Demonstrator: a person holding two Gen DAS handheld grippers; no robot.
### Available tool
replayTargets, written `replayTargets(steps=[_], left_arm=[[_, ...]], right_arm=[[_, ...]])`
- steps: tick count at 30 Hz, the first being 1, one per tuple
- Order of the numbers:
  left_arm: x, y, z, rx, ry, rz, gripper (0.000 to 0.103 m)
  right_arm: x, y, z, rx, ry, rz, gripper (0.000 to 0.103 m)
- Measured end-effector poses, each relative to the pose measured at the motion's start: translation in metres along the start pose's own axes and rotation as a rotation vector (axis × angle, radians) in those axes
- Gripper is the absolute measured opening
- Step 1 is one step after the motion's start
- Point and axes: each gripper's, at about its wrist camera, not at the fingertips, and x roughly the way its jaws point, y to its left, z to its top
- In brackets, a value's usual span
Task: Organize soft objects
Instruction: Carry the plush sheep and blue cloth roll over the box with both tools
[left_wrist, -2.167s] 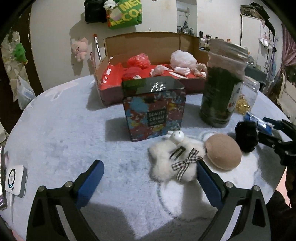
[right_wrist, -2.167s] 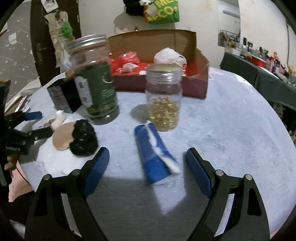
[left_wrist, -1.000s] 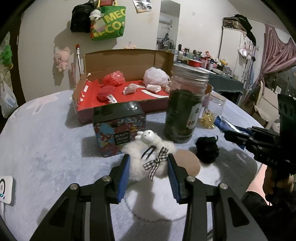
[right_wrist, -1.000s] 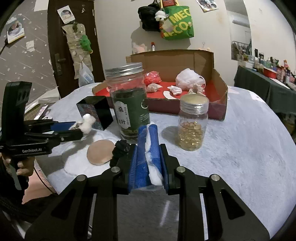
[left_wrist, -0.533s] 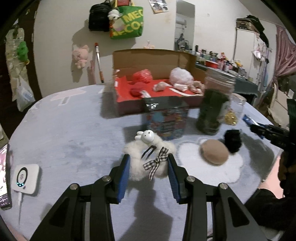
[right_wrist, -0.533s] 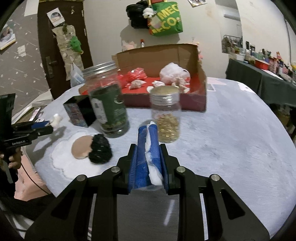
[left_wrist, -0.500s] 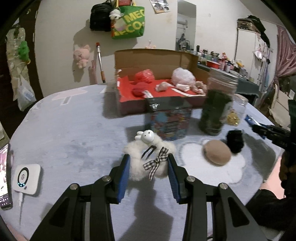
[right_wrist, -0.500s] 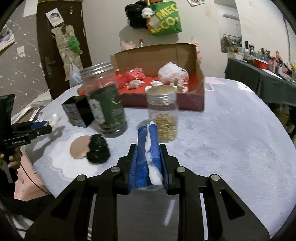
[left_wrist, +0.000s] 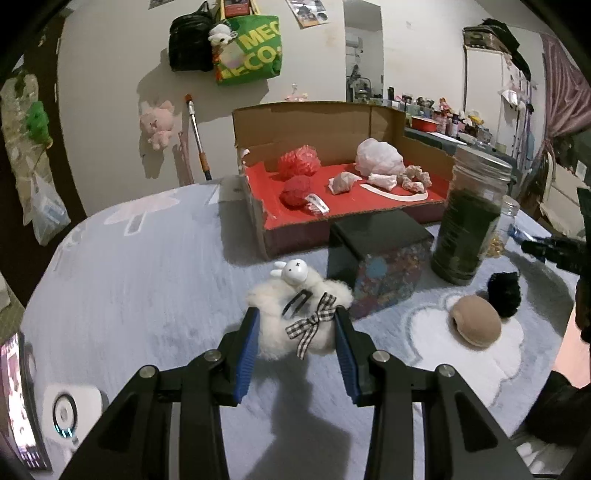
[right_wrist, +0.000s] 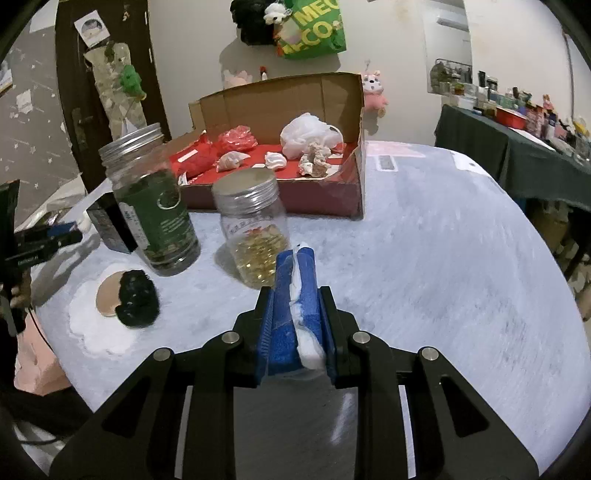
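My left gripper (left_wrist: 295, 328) is shut on a fluffy white rabbit toy (left_wrist: 299, 310) with a checked bow, held above the table. My right gripper (right_wrist: 295, 314) is shut on a blue and white soft roll (right_wrist: 293, 295), also held off the table. An open cardboard box with a red floor (left_wrist: 369, 206) stands at the back and holds red and white soft items; it also shows in the right wrist view (right_wrist: 332, 199). A black pom-pom (left_wrist: 504, 293) and a tan round puff (left_wrist: 476, 321) lie on a white mat (left_wrist: 461, 354).
A dark patterned tin box (left_wrist: 380, 258), a tall green-filled jar (left_wrist: 469, 221) and a small jar of golden capsules (right_wrist: 255, 236) stand in front of the cardboard box. A white device (left_wrist: 70, 410) lies at the table's left edge. Bags hang on the wall.
Both grippers stay shut on their loads. My left gripper has shifted left with the rabbit. My right gripper has moved nearer the capsule jar with the roll.
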Motion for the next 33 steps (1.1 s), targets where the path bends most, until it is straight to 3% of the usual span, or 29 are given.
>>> replayTargets(steps=[13,24,33], left_arm=[[0.018,0.016,0.027,0.056,-0.020,-0.022,0.041],[0.028,0.009,0.072,0.119,-0.038,-0.088,0.041],[0.065,-0.004,0.112,0.133,0.061,-0.174,0.041]], right_arm=[[0.013,-0.017,0.034,-0.108,0.021,-0.011,0.023],[0.025,-0.023,0.072,-0.134,0.026,0.086,0.023],[0.050,-0.017,0.116,-0.146,0.064,0.168,0.023]])
